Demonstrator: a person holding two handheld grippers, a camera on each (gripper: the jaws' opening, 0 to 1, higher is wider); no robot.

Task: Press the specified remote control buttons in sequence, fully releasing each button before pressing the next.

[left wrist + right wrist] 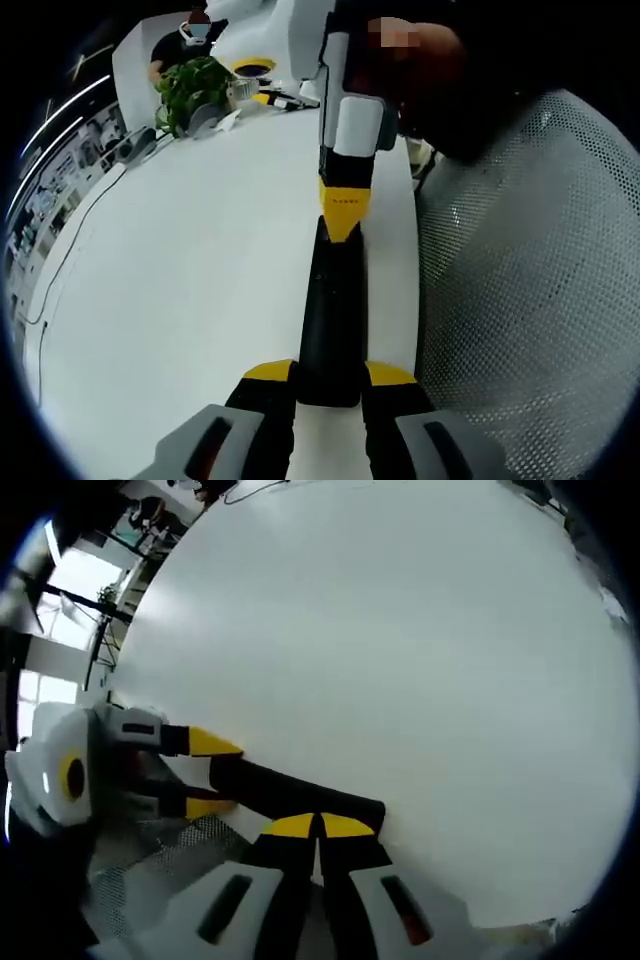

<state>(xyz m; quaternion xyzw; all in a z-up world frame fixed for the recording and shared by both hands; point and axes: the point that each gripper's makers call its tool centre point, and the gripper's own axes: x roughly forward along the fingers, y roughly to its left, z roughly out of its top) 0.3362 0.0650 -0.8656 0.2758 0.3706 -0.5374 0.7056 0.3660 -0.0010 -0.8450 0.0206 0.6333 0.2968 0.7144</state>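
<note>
A long black remote control lies on the white table, near its right edge. My left gripper is shut on the remote's near end, one yellow-tipped jaw on each side. My right gripper comes down from above, jaws together, its yellow tip touching the far end of the remote. In the right gripper view my right gripper is shut, its tips resting on the remote. There the left gripper clamps the remote's other end. The buttons are too dark to make out.
A grey mesh chair stands close beside the table's right edge. At the far end are a potted plant, small items and a seated person. A thin cable runs along the left side. The white table spreads wide beyond the remote.
</note>
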